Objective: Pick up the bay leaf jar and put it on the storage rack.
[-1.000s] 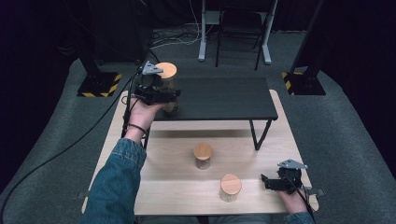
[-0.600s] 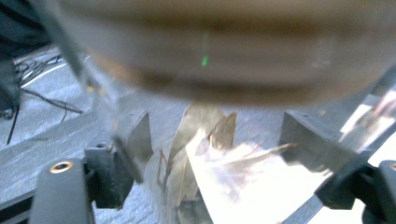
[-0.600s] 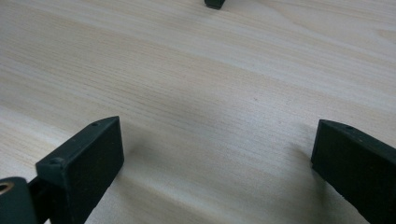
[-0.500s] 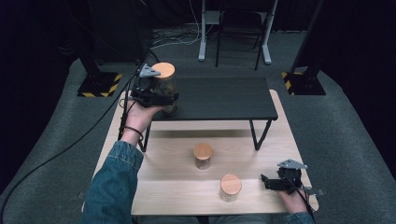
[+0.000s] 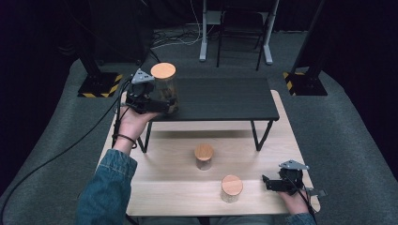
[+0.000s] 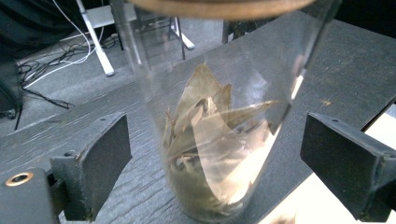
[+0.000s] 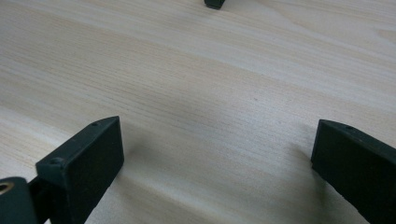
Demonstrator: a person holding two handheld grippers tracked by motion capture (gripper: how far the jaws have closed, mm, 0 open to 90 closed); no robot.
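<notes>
The tall glass jar with a round wooden lid is standing upright on the left end of the black raised shelf, which is standing on the far half of the light wooden table. In the left gripper view the jar is showing dry, pale leaves inside, and its bottom is resting on the dark grained surface of the shelf.

The left tongs are staying at the jar, with one jaw on each side of it. Their jaws have just been opening, and now they are standing wide: a clear gap is showing between each black pad and the glass, so the jar is between them but they are not pressing it.

The right tongs are lying low at the near right corner of the table. In the right gripper view their jaws are standing wide apart over bare wood, with nothing between them.

Two shorter jars with wooden lids are standing on the table: one near the middle, in front of the shelf, the other nearer to the person, just beside the right tongs.
</notes>
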